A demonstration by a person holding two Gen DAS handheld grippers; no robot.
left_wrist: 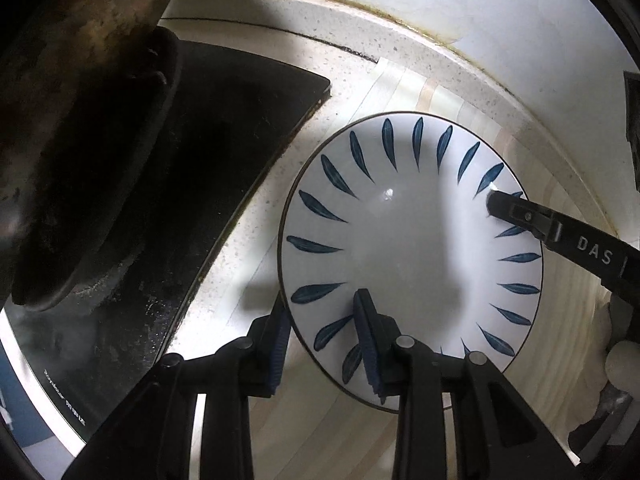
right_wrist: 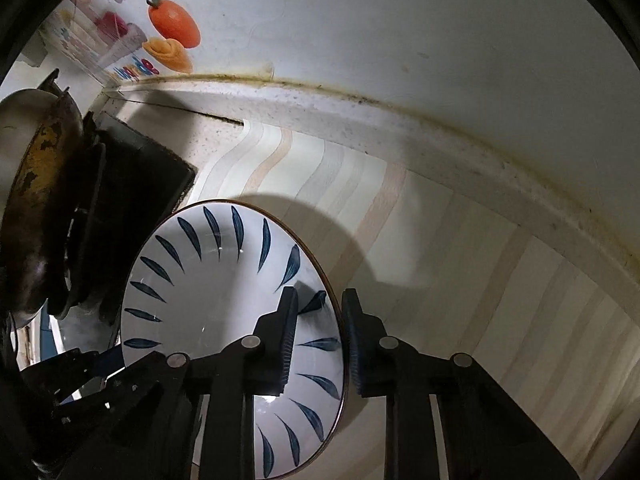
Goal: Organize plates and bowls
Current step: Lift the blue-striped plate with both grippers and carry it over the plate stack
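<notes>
The blue-leaf bowl point(left_wrist: 412, 256) rests on the striped mat point(left_wrist: 404, 92), just beside the black cooktop point(left_wrist: 224, 132). Left gripper point(left_wrist: 324, 332) and right gripper point(right_wrist: 320, 340) each straddle opposite rim sections, apparently clamped. Glazed ceramic: rigid, slippery, breakable. Grip the rim only.

The plate point(left_wrist: 400, 240) lies on a striped mat point(right_wrist: 460, 260) on the tabletop point(left_wrist: 360, 36), the stove point(left_wrist: 224, 160) just to its left, the wall point(right_wrist: 400, 20) behind. A pan point(right_wrist: 36, 208) sits on the stove.
</notes>
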